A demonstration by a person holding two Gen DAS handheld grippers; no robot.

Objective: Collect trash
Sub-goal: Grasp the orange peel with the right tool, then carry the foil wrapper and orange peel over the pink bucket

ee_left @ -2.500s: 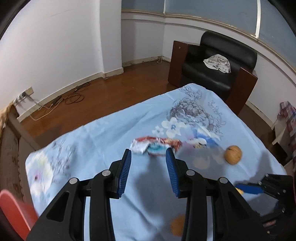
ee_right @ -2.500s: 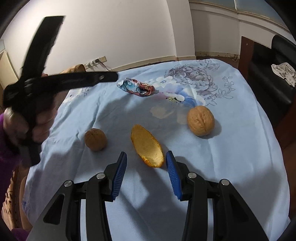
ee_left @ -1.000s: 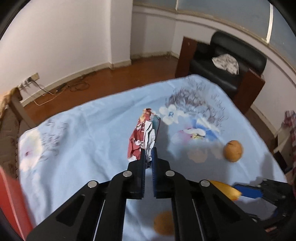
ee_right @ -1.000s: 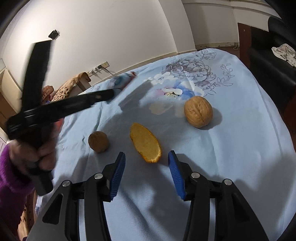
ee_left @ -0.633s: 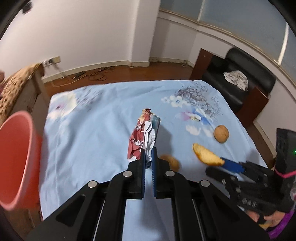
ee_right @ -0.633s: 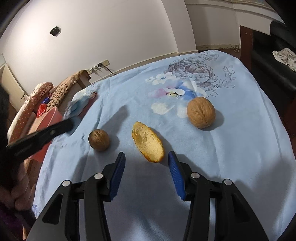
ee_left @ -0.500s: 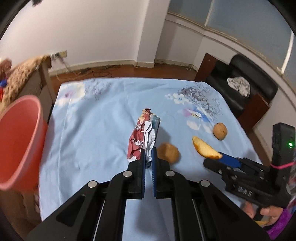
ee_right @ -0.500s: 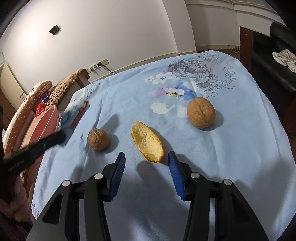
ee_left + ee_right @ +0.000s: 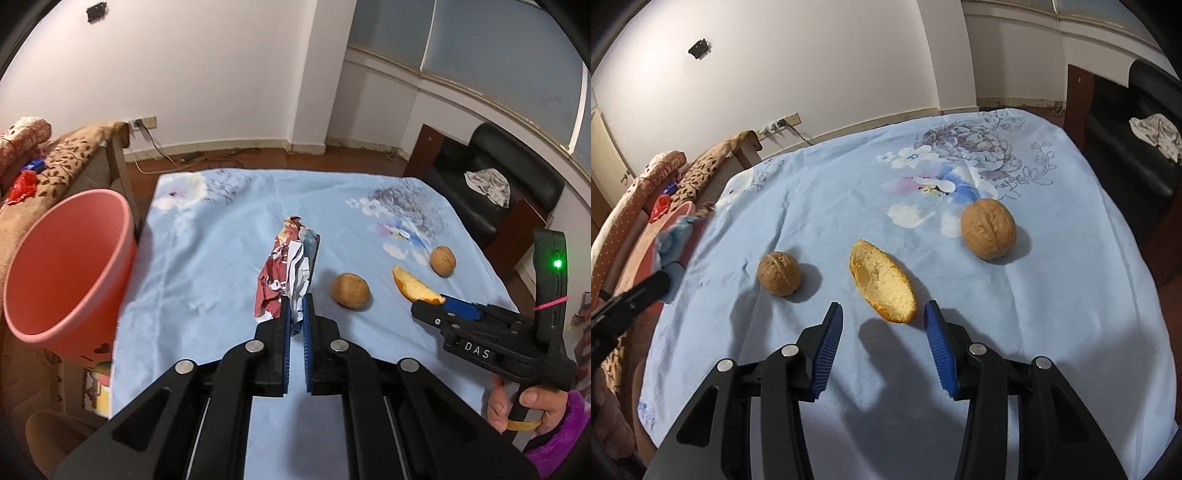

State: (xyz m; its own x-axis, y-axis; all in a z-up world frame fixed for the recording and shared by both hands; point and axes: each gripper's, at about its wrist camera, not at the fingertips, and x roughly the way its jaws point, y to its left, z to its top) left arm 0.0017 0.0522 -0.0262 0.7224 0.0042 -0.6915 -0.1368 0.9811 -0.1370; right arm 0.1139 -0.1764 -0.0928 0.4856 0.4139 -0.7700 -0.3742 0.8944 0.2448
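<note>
- Our left gripper (image 9: 296, 310) is clamped on a crumpled wrapper (image 9: 290, 266), which sticks up toward 12 o'clock above the blue floral cloth (image 9: 221, 236) on the bench.
- Our right gripper (image 9: 884, 325) stands partly spread with nothing between its pads; the orange peel (image 9: 882, 284) lies just past them at 12 o'clock.
- A small walnut (image 9: 779, 273) sits at 10 o'clock of the peel, a larger walnut (image 9: 989, 228) at 2 o'clock.
- The pink bucket (image 9: 48, 314) stands off the bench's edge, at 9 o'clock from the wrapper.
</note>
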